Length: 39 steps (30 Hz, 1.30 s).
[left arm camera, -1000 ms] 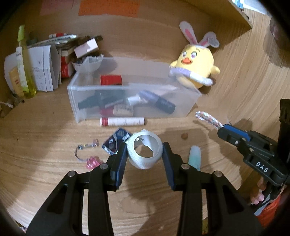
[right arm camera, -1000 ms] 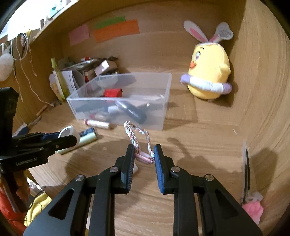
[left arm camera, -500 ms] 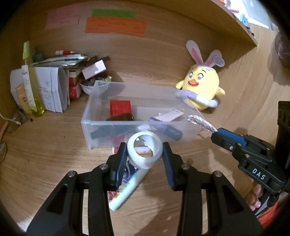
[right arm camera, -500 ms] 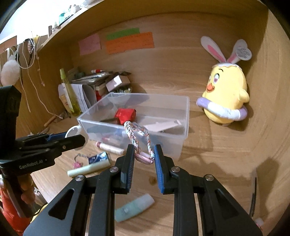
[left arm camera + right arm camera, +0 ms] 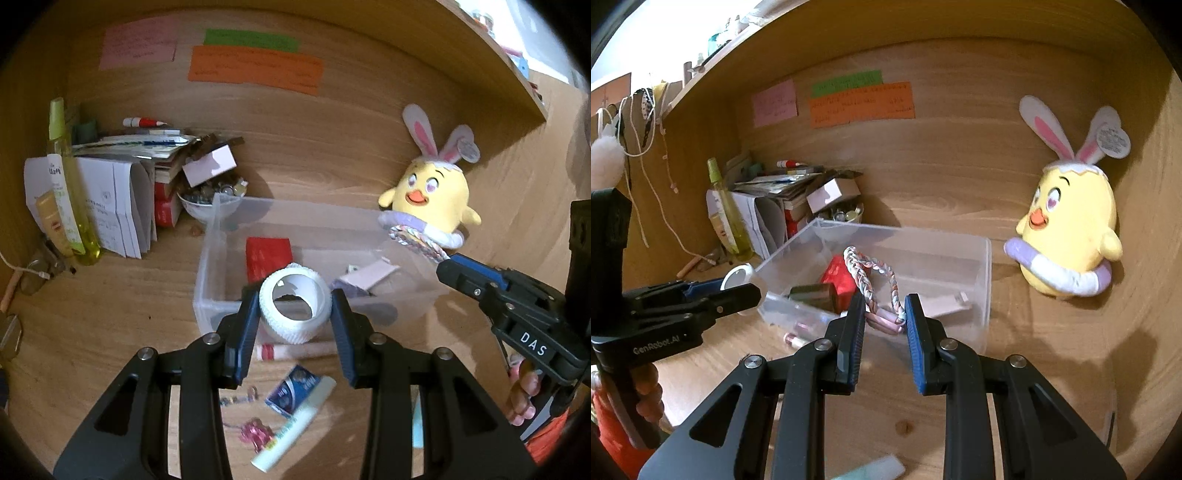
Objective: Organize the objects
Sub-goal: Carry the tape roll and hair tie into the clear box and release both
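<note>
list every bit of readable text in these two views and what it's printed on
"DAS": white letters on the right gripper body, left wrist view.
"GenRobot.AI": grey letters on the left gripper body, right wrist view.
Too blurred or small to read: handwriting on the pink note, green note and orange note; the yellow bottle label; the plush chick ear tag; the blue packet; the white tube.

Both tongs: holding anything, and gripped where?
Left tongs clamp the white tape roll across its ribbed outer sides. Right tongs pinch the braided bracelet at its pink clasp end.
</note>
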Tool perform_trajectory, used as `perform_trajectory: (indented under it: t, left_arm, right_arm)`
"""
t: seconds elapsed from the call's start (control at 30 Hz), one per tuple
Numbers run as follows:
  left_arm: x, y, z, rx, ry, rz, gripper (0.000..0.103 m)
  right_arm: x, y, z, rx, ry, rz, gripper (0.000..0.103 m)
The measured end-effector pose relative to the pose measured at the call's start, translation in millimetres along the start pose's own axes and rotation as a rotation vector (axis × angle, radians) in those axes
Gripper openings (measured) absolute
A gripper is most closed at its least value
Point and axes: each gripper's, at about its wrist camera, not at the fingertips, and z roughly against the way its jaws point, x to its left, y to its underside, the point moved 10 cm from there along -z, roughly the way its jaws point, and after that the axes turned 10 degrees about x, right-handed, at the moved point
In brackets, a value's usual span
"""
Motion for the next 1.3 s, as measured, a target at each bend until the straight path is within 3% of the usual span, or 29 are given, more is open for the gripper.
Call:
perform_trajectory:
  t: [0.47, 0.83, 1.3]
  left_arm:
    - [32.2, -30.5, -24.2, 0.025, -0.043, 0.024, 0.039]
    - [35.8, -37.3, -59.8, 0.08, -0.087, -0.009, 0.039]
    - [32.7, -40.8, -87.8, 0.131, -0.086, -0.028, 0.039]
  right_arm:
    - [1.5, -25.6, -40.2, 0.044, 0.01, 0.028, 0.02]
    - [-0.9, -13.6, -81.4, 0.138, 0.025, 0.033, 0.02]
    - [-15.8, -5.0, -104.7, 0.2, 0.05, 0.002, 0.02]
